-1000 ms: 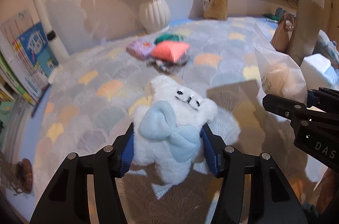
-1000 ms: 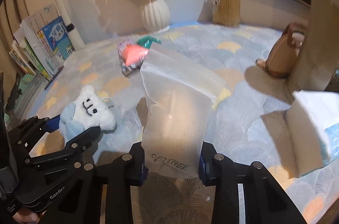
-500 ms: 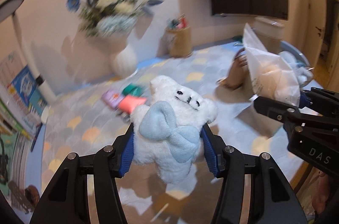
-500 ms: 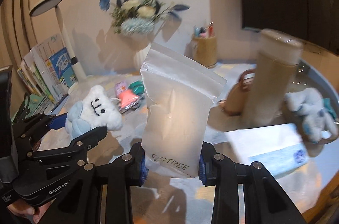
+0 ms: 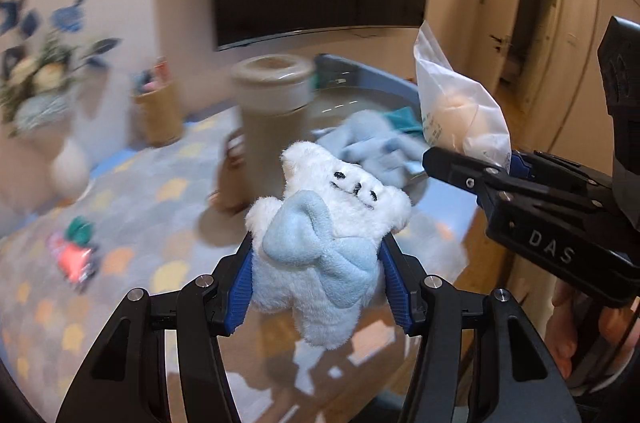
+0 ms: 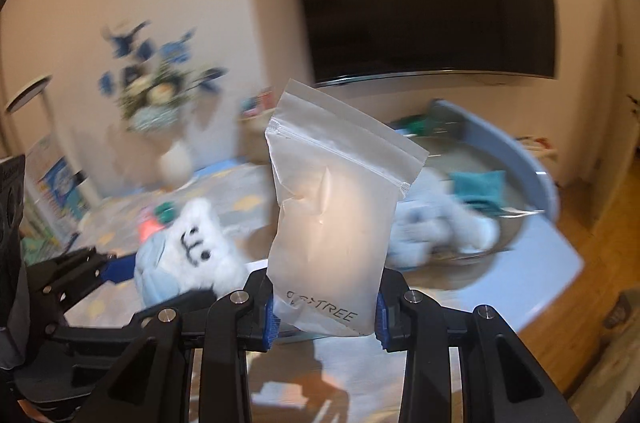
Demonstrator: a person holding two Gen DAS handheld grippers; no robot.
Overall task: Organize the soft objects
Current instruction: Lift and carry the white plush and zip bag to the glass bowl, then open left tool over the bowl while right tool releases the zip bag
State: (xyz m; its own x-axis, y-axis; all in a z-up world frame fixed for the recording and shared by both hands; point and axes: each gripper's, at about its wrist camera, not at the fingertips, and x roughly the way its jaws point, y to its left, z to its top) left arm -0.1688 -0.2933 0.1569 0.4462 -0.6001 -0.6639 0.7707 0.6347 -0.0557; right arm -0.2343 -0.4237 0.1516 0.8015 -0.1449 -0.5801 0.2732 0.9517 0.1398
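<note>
The left gripper [image 5: 318, 279] has its jaws pinching a white plush toy [image 5: 324, 243] with a pale blue bow, held above the table [image 5: 132, 223]. The right gripper [image 6: 325, 307] has its jaws clamped on the bottom of a frosted zip bag [image 6: 334, 223], upright, just right of the toy. Beyond both jaws sits a grey basin [image 6: 532, 175] holding blue plush.
</note>
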